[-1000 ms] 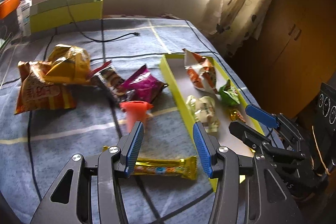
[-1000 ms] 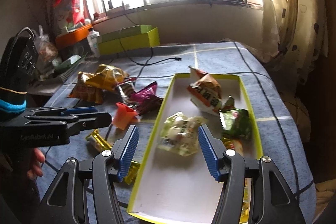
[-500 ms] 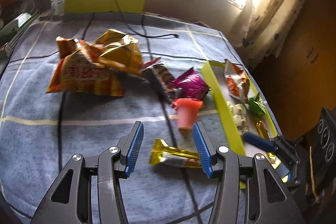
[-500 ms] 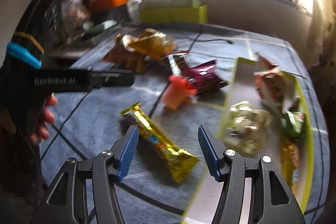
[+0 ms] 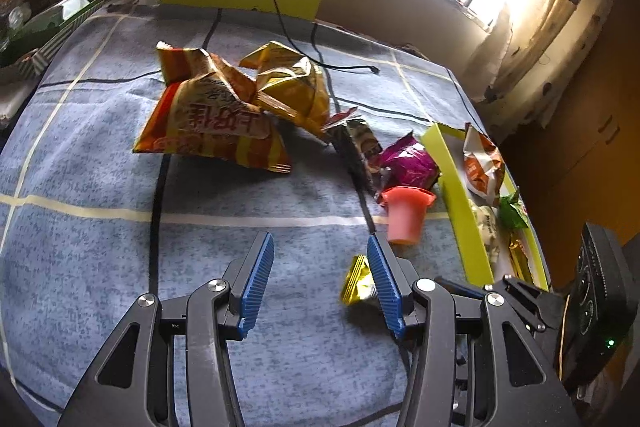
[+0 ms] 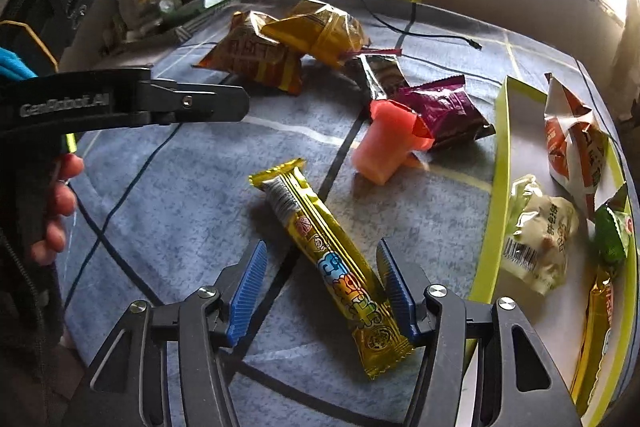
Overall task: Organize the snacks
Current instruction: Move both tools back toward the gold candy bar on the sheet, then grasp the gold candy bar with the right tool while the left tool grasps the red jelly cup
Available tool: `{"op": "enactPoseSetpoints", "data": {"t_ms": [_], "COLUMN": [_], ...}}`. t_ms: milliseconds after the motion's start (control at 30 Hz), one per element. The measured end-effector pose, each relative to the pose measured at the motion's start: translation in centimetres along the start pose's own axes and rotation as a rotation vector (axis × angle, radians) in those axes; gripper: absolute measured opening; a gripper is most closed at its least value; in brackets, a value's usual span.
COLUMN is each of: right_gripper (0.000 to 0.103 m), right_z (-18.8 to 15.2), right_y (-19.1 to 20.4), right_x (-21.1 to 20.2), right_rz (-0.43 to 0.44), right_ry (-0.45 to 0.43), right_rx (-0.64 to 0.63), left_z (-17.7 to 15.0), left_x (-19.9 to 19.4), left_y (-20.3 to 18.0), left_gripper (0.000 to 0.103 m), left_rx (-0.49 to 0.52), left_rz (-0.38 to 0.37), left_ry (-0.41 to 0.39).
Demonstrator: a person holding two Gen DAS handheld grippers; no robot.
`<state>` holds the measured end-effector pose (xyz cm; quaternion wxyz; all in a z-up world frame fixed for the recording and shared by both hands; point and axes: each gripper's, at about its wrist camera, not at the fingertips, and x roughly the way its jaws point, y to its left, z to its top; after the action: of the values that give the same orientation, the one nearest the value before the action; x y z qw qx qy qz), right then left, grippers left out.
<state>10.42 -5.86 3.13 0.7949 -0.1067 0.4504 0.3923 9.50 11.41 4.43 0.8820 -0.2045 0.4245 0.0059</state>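
The right hand-held gripper [image 6: 320,287] hangs low over the blue checked cloth [image 5: 120,259] on the desk, with its two blue fingers wide apart and nothing gripped. A long gold candy bar [image 6: 332,263] lies flat on the cloth between those fingers, slanting toward the near edge of the desk; it looks very close to the right-side finger, but I cannot tell if they touch. The left hand-held gripper [image 5: 318,279] is open too and holds nothing. In the left wrist view only the gold tip of the bar shows, just beside its right finger. A pink cup [image 6: 388,143] stands upside down on the cloth, farther in, touching a purple snack bag [image 6: 444,111]. Behind them, toward the far edge, lie a big orange chip bag [image 5: 212,123] and a yellow bag [image 5: 292,87], leaning on each other. Along the right edge of the desk sits a yellow-green tray [image 6: 500,163]. Inside it are a pale snack pack [image 6: 540,235], an orange and white bag [image 6: 576,151], a small green pack [image 6: 612,235] and a gold stick [image 6: 596,327].
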Motion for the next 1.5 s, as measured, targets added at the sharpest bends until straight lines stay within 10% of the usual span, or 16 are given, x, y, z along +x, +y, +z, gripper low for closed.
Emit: {"op": "enactPoseSetpoints", "data": {"t_ms": [267, 500, 1500], "right_gripper": [0.050, 0.020, 0.020], "right_z": [0.1, -0.7, -2.4], "right_y": [0.5, 1.5, -3.1], "right_x": [0.8, 0.8, -7.2], "right_rz": [0.025, -0.072, -0.103], "right_ry": [0.045, 0.010, -0.234], "right_rx": [0.031, -0.024, 0.204], "left_z": [-0.1, -0.2, 1.0], "left_x": [0.2, 0.5, 5.2], "left_y": [0.8, 0.5, -5.2], "left_gripper": [0.050, 0.050, 0.050], "left_rx": [-0.020, -0.009, 0.136], "left_rz": [-0.002, -0.011, -0.100], "left_ry": [0.003, 0.017, 0.088]}}
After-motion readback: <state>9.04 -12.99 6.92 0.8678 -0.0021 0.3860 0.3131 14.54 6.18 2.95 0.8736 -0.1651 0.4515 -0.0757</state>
